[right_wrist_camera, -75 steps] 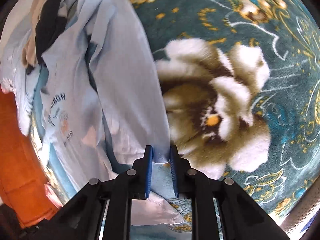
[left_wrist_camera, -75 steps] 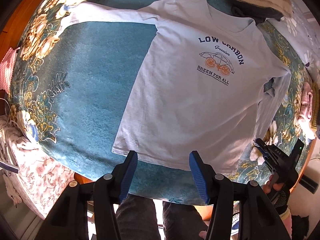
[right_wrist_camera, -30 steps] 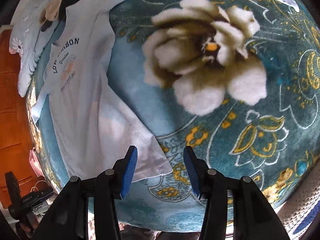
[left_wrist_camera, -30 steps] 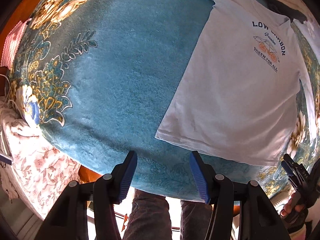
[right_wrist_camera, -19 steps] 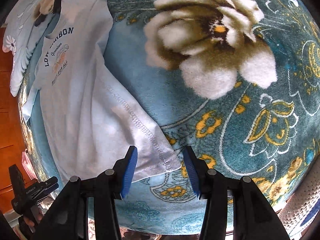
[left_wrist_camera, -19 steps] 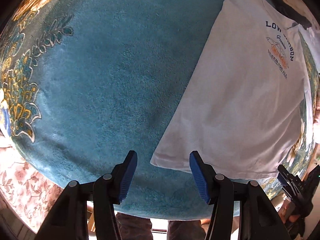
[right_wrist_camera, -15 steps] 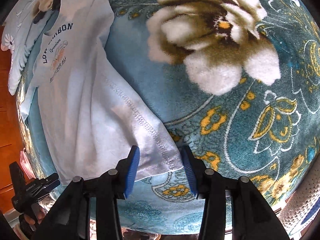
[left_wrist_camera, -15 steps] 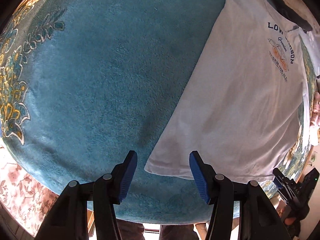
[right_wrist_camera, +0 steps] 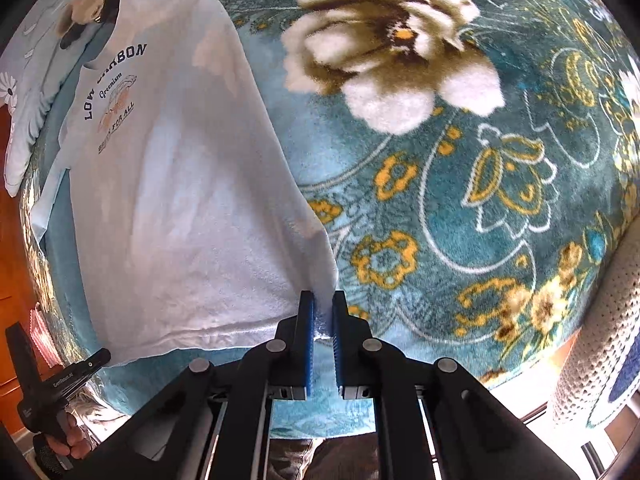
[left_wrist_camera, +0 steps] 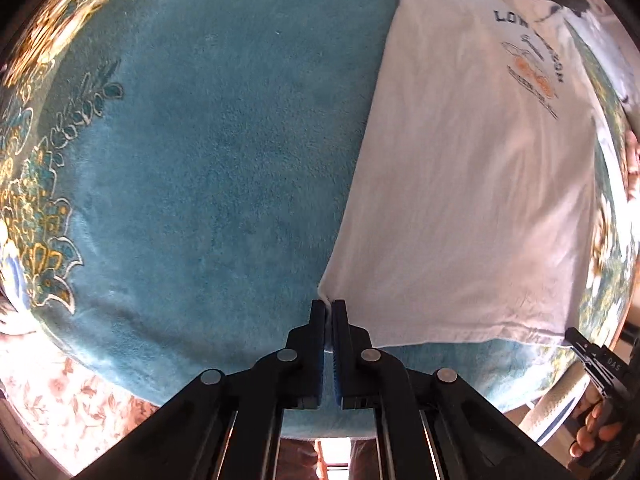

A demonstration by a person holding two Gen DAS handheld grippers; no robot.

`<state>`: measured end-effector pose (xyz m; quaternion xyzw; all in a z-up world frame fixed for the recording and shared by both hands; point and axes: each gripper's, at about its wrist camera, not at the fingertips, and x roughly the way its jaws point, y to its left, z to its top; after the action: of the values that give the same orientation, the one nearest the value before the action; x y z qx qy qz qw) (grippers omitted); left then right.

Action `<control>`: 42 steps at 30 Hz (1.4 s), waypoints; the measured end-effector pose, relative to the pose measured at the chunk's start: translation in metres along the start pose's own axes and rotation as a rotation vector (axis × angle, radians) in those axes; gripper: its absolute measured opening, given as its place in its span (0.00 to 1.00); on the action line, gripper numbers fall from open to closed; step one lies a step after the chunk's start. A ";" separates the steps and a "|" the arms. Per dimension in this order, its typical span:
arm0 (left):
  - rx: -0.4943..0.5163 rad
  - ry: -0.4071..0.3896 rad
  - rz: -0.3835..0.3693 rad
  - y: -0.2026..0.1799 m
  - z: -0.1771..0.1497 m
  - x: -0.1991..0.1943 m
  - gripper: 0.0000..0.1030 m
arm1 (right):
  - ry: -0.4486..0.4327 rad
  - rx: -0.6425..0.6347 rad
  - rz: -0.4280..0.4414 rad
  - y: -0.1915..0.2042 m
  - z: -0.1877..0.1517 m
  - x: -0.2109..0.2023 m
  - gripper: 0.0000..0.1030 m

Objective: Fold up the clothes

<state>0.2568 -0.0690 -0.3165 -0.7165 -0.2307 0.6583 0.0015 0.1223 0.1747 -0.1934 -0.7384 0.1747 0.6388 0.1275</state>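
Surface: teal plush blanket (left_wrist_camera: 208,152), short fuzzy pile, gold and white flower print along its edges; in the right wrist view a big cream-and-brown flower (right_wrist_camera: 392,48) fills the upper centre. It curves away at the frame bottom. Floral pink cloth (left_wrist_camera: 60,400) in the lower left of the left wrist view, orange wood (right_wrist_camera: 12,240) at the far left edge of the right wrist view, a knitted cream fabric (right_wrist_camera: 600,320) at the lower right.

T-shirt (left_wrist_camera: 472,184): pale, soft cotton, lying flat, print side up, on the right half of the left wrist view; dark "LOW CARBON" lettering with an orange car graphic at upper right. Stitched hem runs along the lower edge.

Left gripper (left_wrist_camera: 328,308): fingers pinched nearly together on the shirt's lower-left hem corner. Right gripper (right_wrist_camera: 322,304): blue ribbed fingers (right_wrist_camera: 307,320) closed on the other hem corner, with a narrow gap filled by bunched cloth.

Dark and tan clothes (right_wrist_camera: 84,4) piled past the collar, upper left.
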 end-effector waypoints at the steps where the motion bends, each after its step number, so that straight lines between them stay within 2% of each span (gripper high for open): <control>1: 0.007 0.009 0.013 0.001 -0.003 0.000 0.03 | 0.006 0.007 -0.003 -0.001 -0.006 0.000 0.08; 5: -0.004 0.041 0.034 0.009 -0.006 0.007 0.03 | 0.040 0.069 -0.009 -0.005 -0.022 0.009 0.08; 10: -0.014 0.072 0.027 0.006 0.001 0.006 0.05 | 0.042 0.087 -0.050 0.009 -0.018 0.006 0.08; 13: -0.043 0.087 -0.027 0.008 0.005 -0.002 0.07 | 0.050 0.115 -0.035 0.016 -0.014 0.000 0.11; 16: -0.145 0.091 -0.112 0.022 0.010 -0.015 0.10 | 0.035 0.151 -0.041 0.018 -0.012 -0.016 0.13; 19: -0.260 0.037 -0.179 0.041 0.018 -0.037 0.10 | -0.004 0.192 -0.029 0.017 -0.011 -0.041 0.13; 22: -0.349 -0.068 -0.243 0.056 0.029 -0.071 0.13 | -0.088 0.241 0.026 0.001 -0.002 -0.078 0.13; 24: -0.370 -0.151 -0.261 0.058 0.037 -0.097 0.29 | -0.149 0.278 0.063 -0.014 0.005 -0.104 0.16; 25: -0.364 -0.195 -0.273 0.056 0.041 -0.111 0.32 | -0.183 0.301 0.091 -0.025 0.013 -0.117 0.26; 26: -0.353 -0.243 -0.292 0.053 0.044 -0.126 0.34 | -0.214 0.319 0.123 -0.039 0.006 -0.130 0.36; 28: -0.312 -0.328 -0.325 0.051 0.054 -0.155 0.37 | -0.288 0.356 0.192 -0.050 0.027 -0.155 0.42; 29: -0.281 -0.370 -0.336 0.050 0.048 -0.168 0.41 | -0.324 0.373 0.227 -0.056 0.033 -0.165 0.44; 31: -0.218 -0.447 -0.349 0.045 0.042 -0.190 0.52 | -0.393 0.396 0.291 -0.063 0.046 -0.179 0.51; 32: -0.185 -0.475 -0.343 0.038 0.048 -0.198 0.61 | -0.431 0.403 0.313 -0.067 0.052 -0.186 0.53; 33: -0.153 -0.503 -0.338 0.031 0.053 -0.206 0.67 | -0.453 0.403 0.318 -0.069 0.060 -0.191 0.54; 34: -0.127 -0.522 -0.326 0.024 0.057 -0.214 0.68 | -0.475 0.403 0.323 -0.072 0.067 -0.195 0.59; 36: -0.104 -0.525 -0.293 0.005 0.065 -0.236 0.74 | -0.497 0.389 0.325 -0.077 0.085 -0.201 0.62; 38: -0.088 -0.542 -0.280 -0.014 0.072 -0.253 0.75 | -0.501 0.364 0.322 -0.083 0.104 -0.204 0.66; 39: -0.081 -0.553 -0.275 -0.024 0.074 -0.259 0.76 | -0.503 0.351 0.319 -0.086 0.114 -0.206 0.72; 40: -0.078 -0.569 -0.269 -0.035 0.076 -0.265 0.77 | -0.504 0.329 0.301 -0.090 0.124 -0.208 0.91; 41: -0.079 -0.588 -0.261 -0.046 0.078 -0.271 0.79 | -0.509 0.304 0.272 -0.093 0.134 -0.210 1.00; 42: -0.080 -0.608 -0.254 -0.058 0.080 -0.276 0.82 | -0.521 0.270 0.219 -0.096 0.142 -0.214 1.00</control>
<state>0.1550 -0.1333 -0.0490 -0.4523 -0.3338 0.8269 -0.0135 0.0089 0.3401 -0.0068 -0.5030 0.2980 0.7874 0.1952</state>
